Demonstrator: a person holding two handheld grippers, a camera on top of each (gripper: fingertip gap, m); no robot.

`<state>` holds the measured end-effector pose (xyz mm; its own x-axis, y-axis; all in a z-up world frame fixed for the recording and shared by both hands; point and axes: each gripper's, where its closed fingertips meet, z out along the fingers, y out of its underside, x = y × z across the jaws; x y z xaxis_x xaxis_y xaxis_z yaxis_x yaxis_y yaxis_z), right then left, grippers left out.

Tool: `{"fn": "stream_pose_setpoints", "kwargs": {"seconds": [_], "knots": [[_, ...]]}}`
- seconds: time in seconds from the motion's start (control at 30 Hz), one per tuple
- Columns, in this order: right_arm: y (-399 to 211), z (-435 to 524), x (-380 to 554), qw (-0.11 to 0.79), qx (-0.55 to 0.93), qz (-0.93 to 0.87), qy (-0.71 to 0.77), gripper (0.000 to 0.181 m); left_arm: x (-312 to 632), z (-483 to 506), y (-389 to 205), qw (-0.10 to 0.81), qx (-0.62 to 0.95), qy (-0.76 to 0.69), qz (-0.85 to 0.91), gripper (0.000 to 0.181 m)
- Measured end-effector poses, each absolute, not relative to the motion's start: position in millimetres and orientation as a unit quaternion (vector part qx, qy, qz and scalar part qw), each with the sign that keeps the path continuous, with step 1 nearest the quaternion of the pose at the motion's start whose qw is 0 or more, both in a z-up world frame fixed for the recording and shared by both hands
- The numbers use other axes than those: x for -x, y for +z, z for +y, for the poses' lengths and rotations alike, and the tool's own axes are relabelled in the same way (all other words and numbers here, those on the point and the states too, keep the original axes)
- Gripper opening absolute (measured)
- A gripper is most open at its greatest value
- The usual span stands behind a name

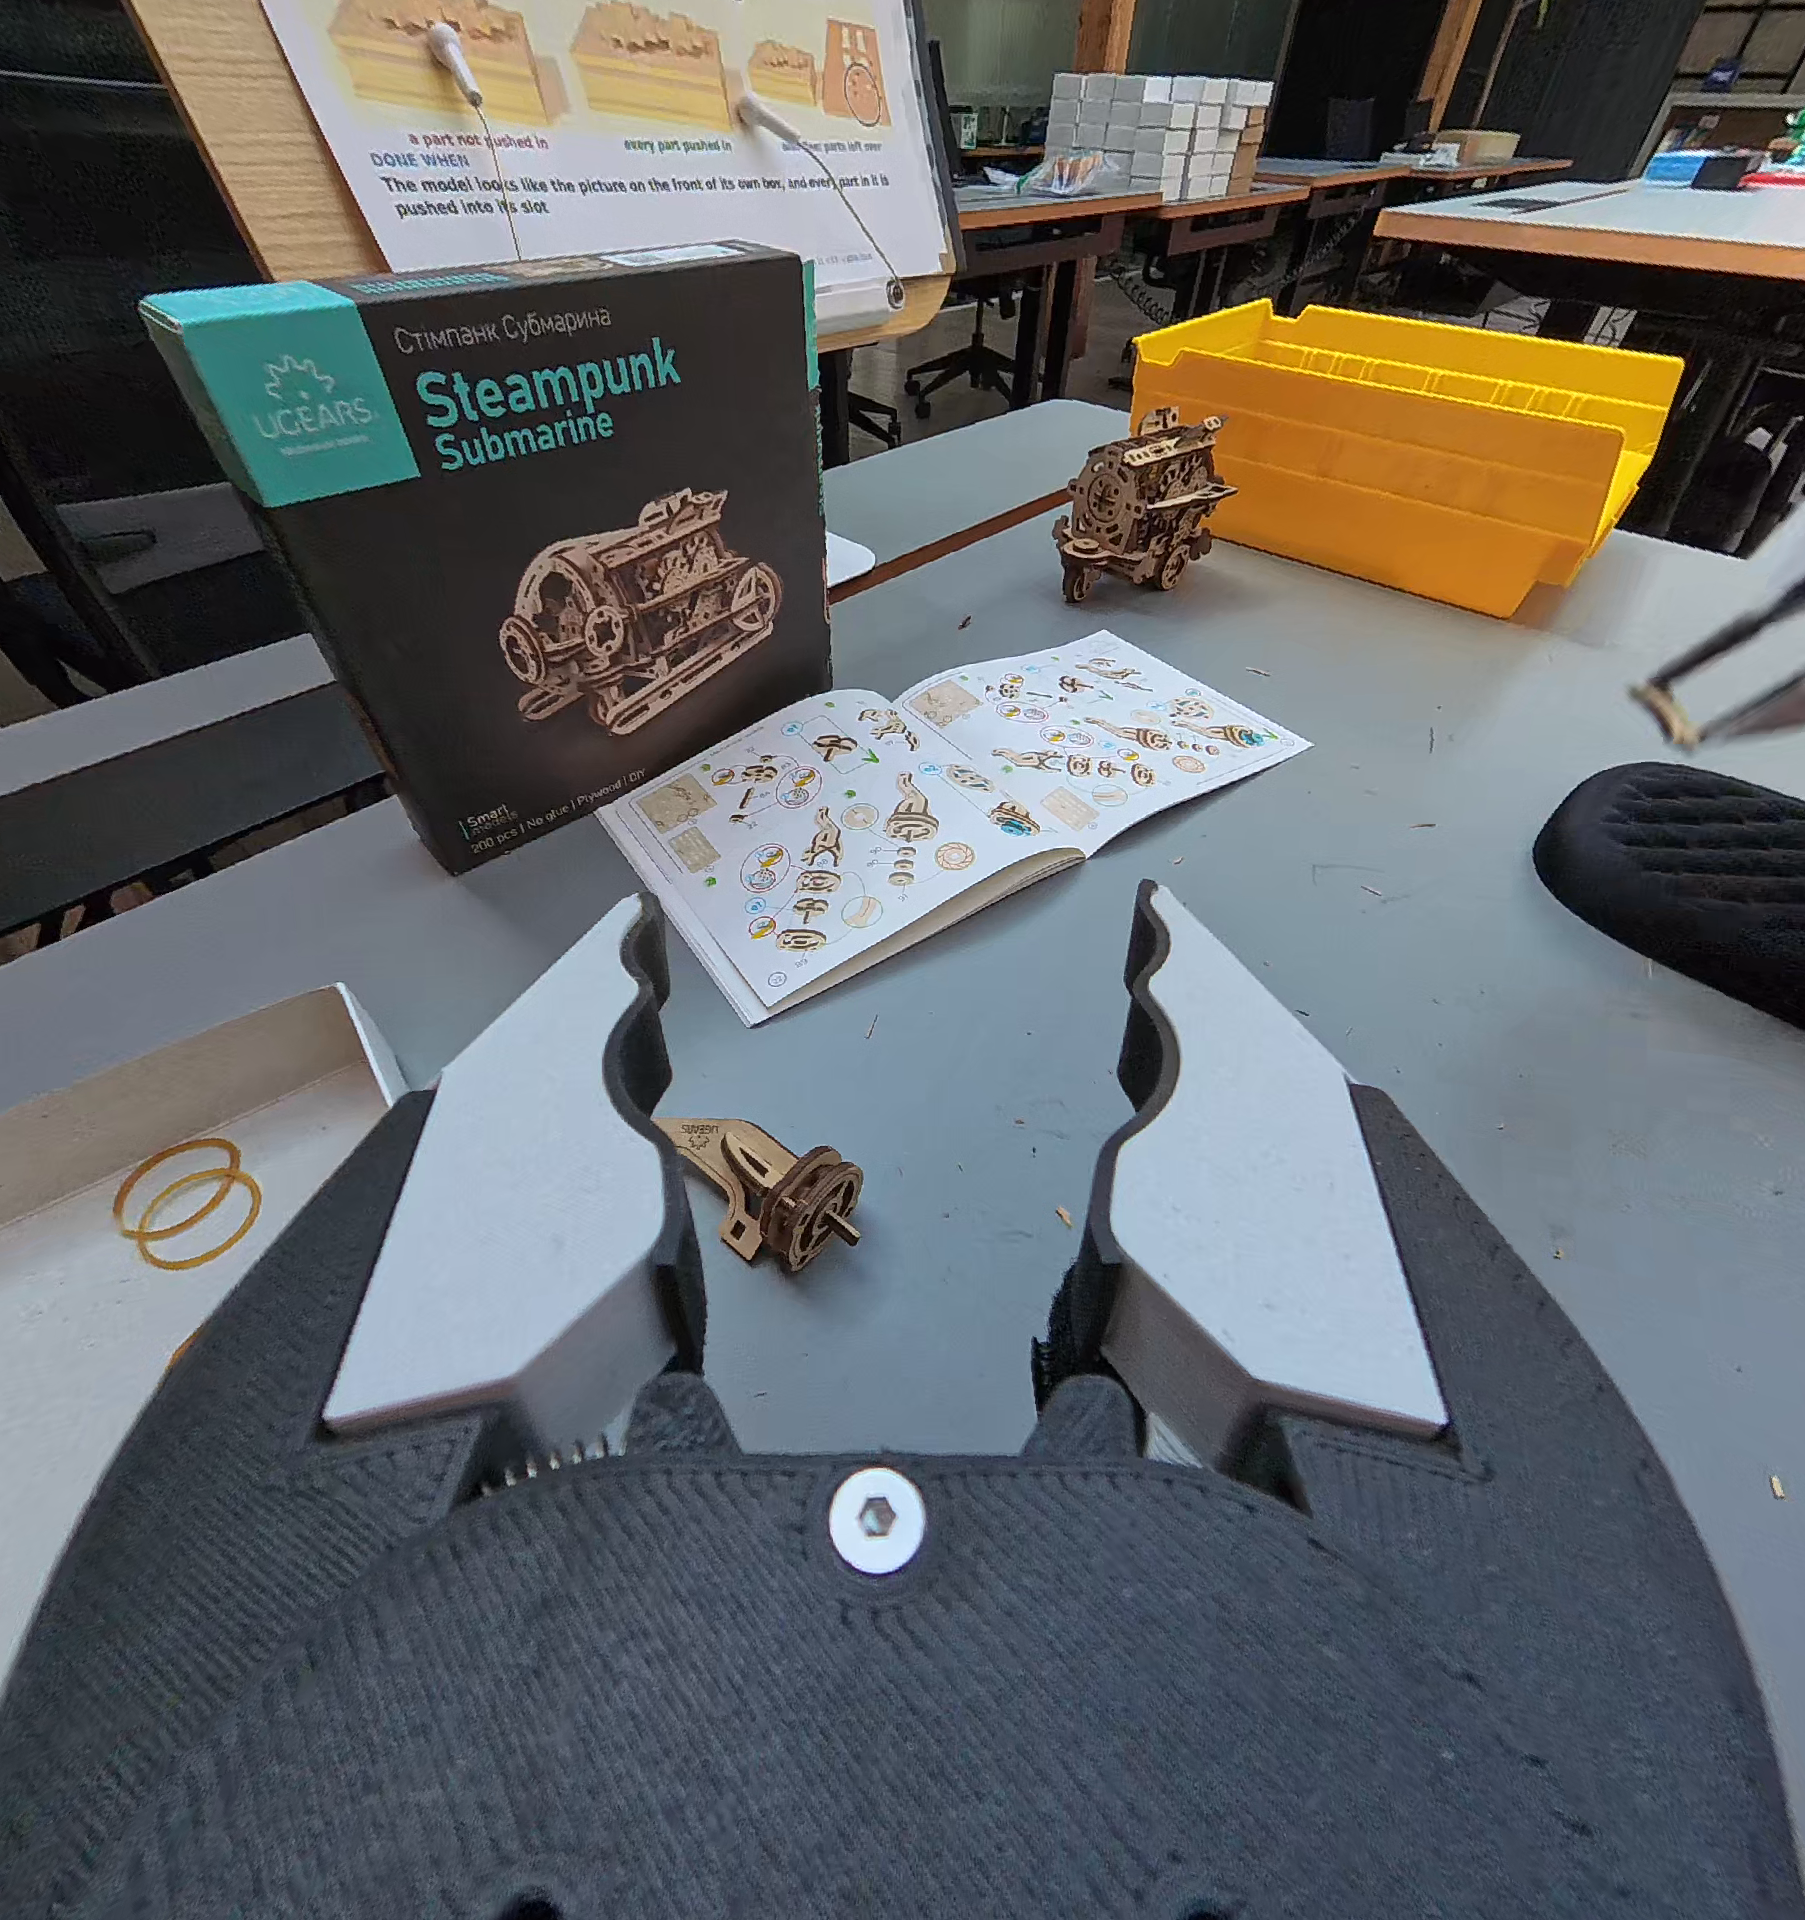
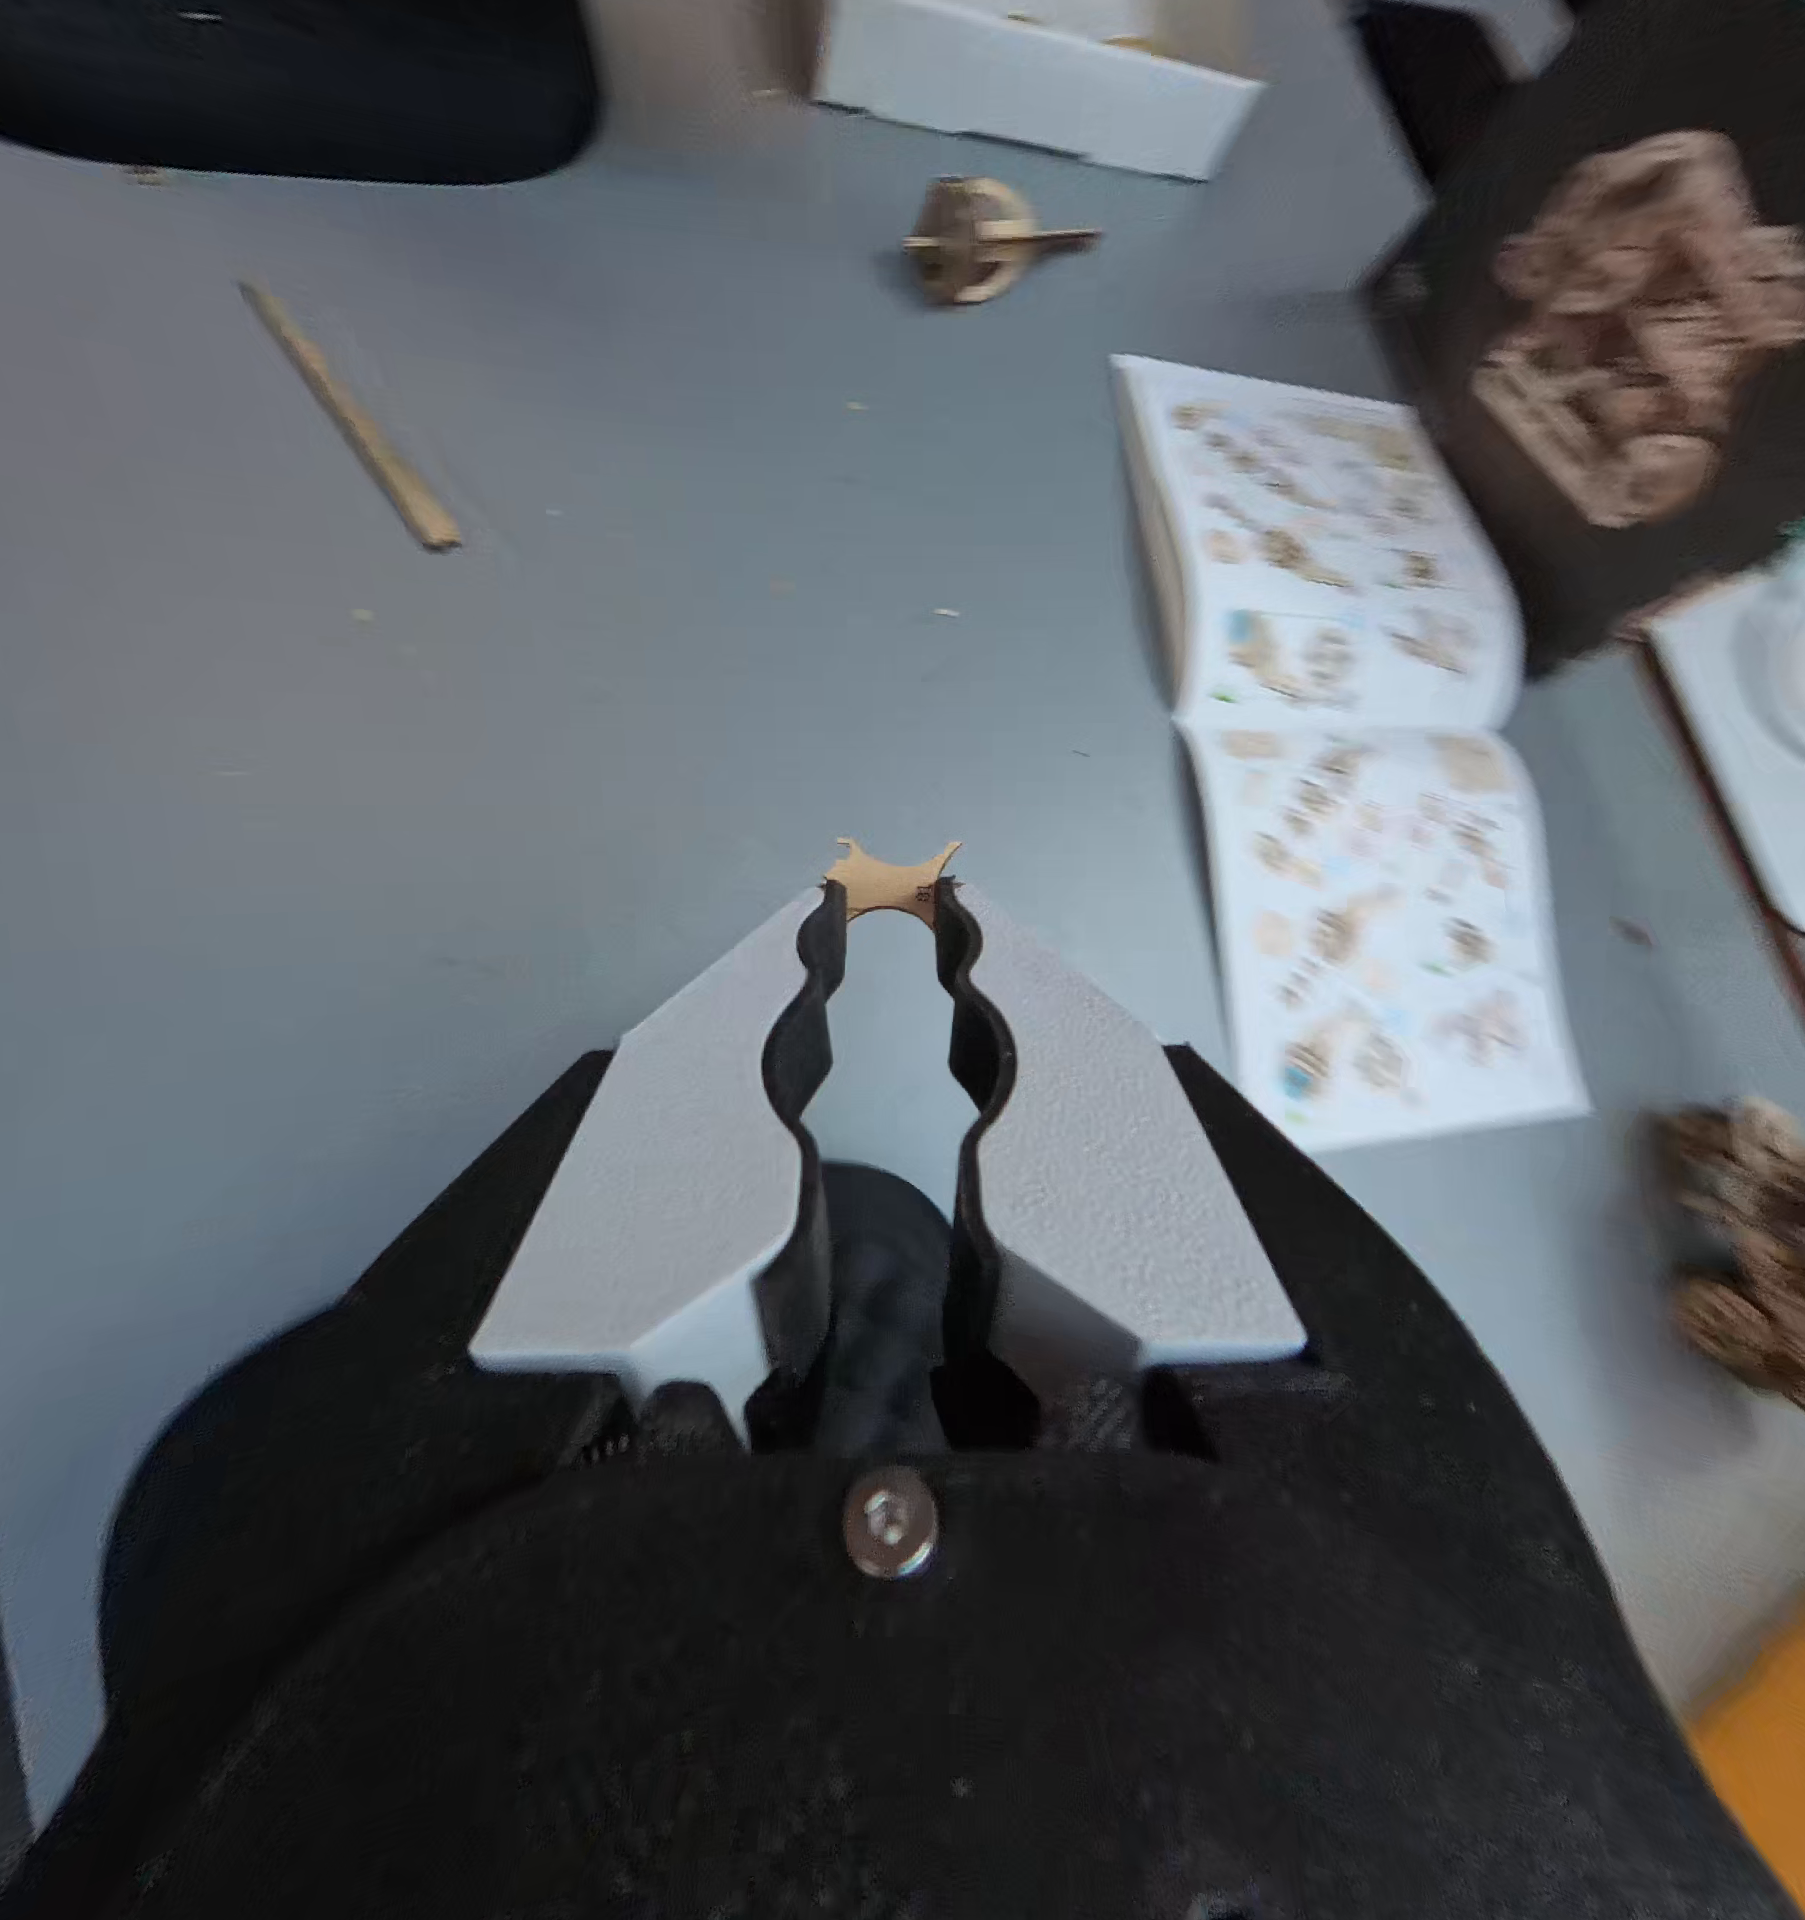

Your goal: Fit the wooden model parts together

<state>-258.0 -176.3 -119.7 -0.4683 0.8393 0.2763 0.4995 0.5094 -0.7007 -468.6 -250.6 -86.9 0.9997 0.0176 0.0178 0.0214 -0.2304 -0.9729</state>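
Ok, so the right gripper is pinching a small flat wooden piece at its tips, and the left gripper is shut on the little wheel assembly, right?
Not quite. The left wrist view shows the left gripper open, with the wheel assembly lying loose on the grey table between its fingers. The right gripper does pinch the small flat wooden piece at its tips.

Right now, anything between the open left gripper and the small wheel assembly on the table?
Nothing visible. The wheel assembly lies on bare grey table in the gap of the open left gripper, closer to its left finger. The open booklet lies beyond it, out of the path.
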Motion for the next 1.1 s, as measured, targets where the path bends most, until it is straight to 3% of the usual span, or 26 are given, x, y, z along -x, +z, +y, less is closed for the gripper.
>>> {"fn": "stream_pose_setpoints", "kwargs": {"seconds": [0.03,0.13,0.27,0.5,0.63,0.73,0.83,0.93,1.0,1.1], "knots": [[-85.3,-128.2,246.6,0.369,0.445,-0.777,0.249,0.016,468.6,-250.9,-86.2,0.621,0.784,-0.001,-0.011,0.088],[-6.5,31.7,179.9,0.465,0.581,-0.639,0.194,0.016,466.3,-251.2,-83.8,0.622,0.783,-0.006,-0.007,0.088],[-49.3,192.4,98.3,0.362,0.770,-0.509,0.133,0.016,465.2,-251.3,-79.0,0.624,0.781,-0.004,-0.003,0.088],[-163.4,254.4,53.6,0.180,0.851,-0.492,0.020,0.016,473.1,-260.7,-69.3,0.622,0.783,-0.011,-0.025,0.086],[-176.3,258.6,60.1,0.167,0.857,-0.487,0.022,0.024,470.8,-278.2,-71.3,0.592,0.805,-0.008,-0.025,0.084],[-148.8,261.5,63.5,0.234,0.838,-0.492,0.015,0.028,459.6,-304.0,-75.6,0.561,0.827,0.001,-0.011,0.083],[-82.8,231.5,78.8,0.376,0.782,-0.497,0.014,0.029,445.0,-342.0,-90.5,0.521,0.853,0.012,0.006,0.078],[-26.2,103.9,151.3,0.480,0.642,-0.578,0.154,0.029,426.8,-380.7,-115.1,0.474,0.880,0.008,0.018,0.070],[-28.5,-24.4,207.8,0.446,0.518,-0.676,0.274,0.029,414.6,-396.4,-123.4,0.472,0.882,0.000,0.018,0.067],[-78.0,-212.3,253.6,0.295,0.345,-0.793,0.407,0.026,394.6,-407.1,-127.0,0.486,0.873,-0.031,0.014,0.067]]}}
